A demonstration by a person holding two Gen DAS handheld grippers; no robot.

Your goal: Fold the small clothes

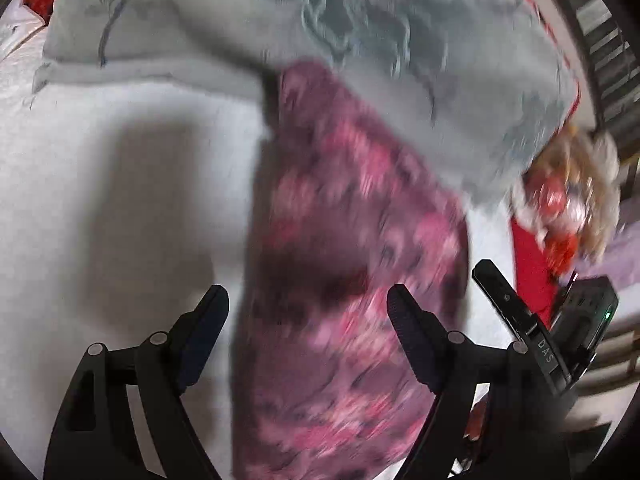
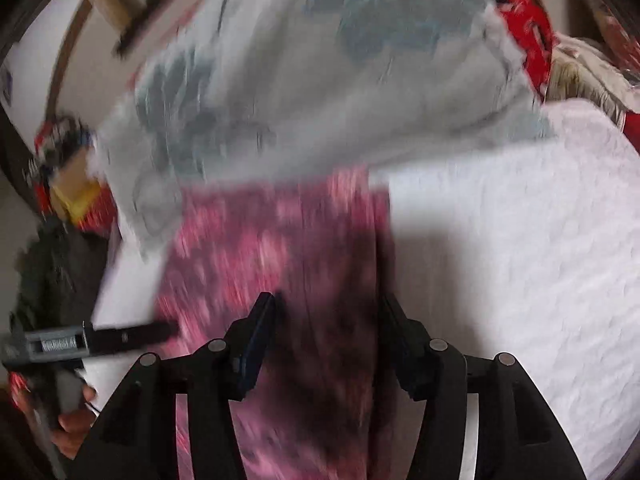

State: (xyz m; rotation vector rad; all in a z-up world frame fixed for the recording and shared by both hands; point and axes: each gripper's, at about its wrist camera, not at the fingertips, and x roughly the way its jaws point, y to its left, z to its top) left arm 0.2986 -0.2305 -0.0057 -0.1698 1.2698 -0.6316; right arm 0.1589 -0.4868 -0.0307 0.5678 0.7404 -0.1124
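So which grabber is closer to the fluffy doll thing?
Right. The right gripper reaches toward the doll past the pink cloth's edge; the left gripper hangs open over the cloth, farther off.

We are holding the left gripper (image 1: 308, 308) over a pink floral garment (image 1: 352, 280), its two black fingers (image 1: 208, 320) spread wide and gripping nothing. The garment is lying lengthwise on a white bedsheet (image 1: 120, 200), its far end touching a grey floral blanket (image 1: 320, 40). The right gripper (image 1: 520, 320) is showing at the right edge, near a red cloth (image 1: 532, 272). Everything is blurring.
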